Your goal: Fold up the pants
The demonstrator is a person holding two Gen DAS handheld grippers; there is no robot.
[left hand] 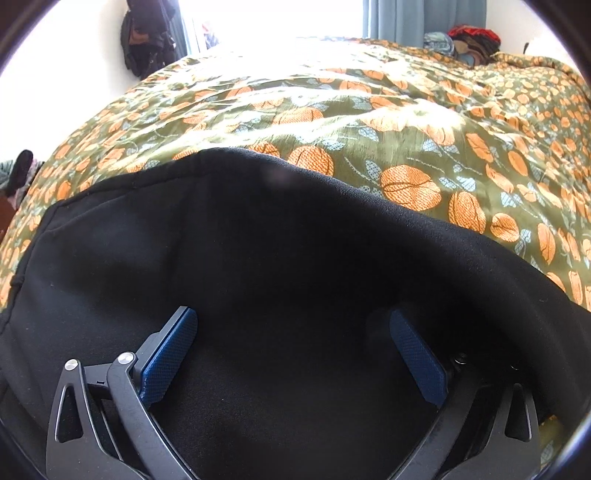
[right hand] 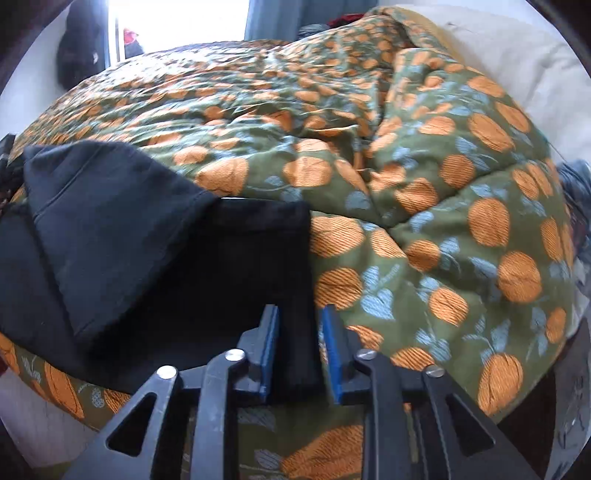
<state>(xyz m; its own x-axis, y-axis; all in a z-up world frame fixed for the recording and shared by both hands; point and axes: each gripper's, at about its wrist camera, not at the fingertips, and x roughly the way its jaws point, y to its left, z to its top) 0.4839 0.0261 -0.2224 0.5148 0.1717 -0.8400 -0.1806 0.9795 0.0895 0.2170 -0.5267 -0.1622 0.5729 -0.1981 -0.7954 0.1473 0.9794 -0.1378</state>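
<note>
The black pants (left hand: 258, 258) lie spread on the bed and fill the lower half of the left wrist view. My left gripper (left hand: 291, 315) hovers just over them, jaws wide open, and nothing sits between the blue pads (left hand: 173, 350). In the right wrist view the pants (right hand: 110, 229) lie folded at the left, with one lighter layer doubled over a darker one. A narrow strip of their right edge (right hand: 299, 295) runs between the jaws of my right gripper (right hand: 300, 310). The jaws stand partly apart and a thin gap shows beside the right pad (right hand: 332, 347), so the cloth lies loose.
A green bedspread (left hand: 369, 110) with orange pumpkins covers the bed and is rumpled toward the right (right hand: 406, 184). Behind it is a bright window (left hand: 277, 18). A dark bag (left hand: 147, 40) hangs on the left wall. Piled clothes (left hand: 469, 40) and a white pillow (right hand: 517, 74) lie at the far right.
</note>
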